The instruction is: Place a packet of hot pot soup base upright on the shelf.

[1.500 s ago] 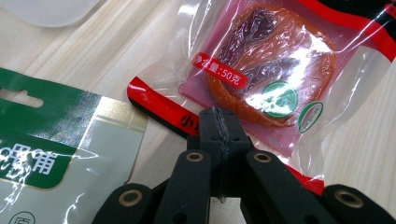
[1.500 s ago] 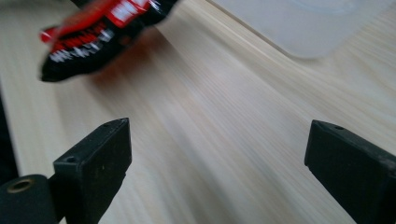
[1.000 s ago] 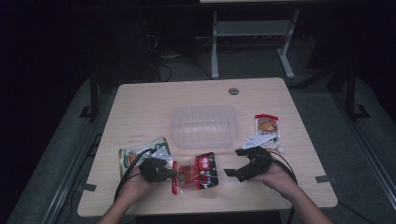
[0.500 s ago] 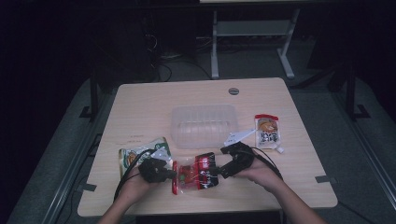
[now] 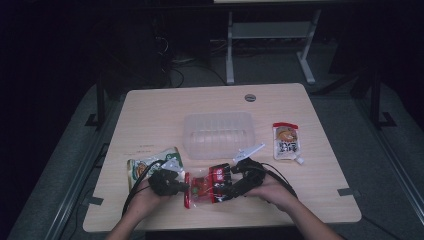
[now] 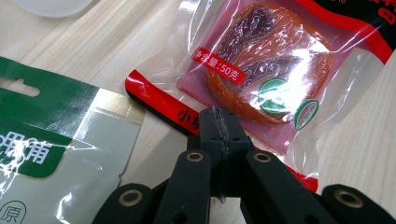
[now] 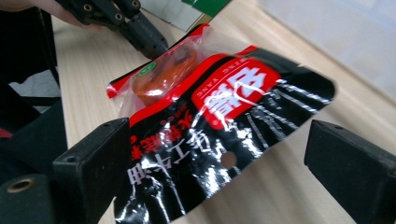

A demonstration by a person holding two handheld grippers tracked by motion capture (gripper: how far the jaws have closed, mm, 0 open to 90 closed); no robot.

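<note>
While both grippers work the packet, largest first:
table (image 5: 165,112): pale wood-grain, rectangular
tub (image 5: 219,134): clear plastic, rounded, behind packet
red-black packet (image 5: 206,185): glossy crinkled film, table's near edge
left gripper (image 6: 218,122): clamped on packet's red seam
right gripper (image 7: 217,177): jaws wide, straddling packet's black end

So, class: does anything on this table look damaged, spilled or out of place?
Nothing is spilled or torn. The red-black packet is lifted askew, its far end off the table, pinched at one edge by the left gripper. The right gripper is open around its other end.
</note>
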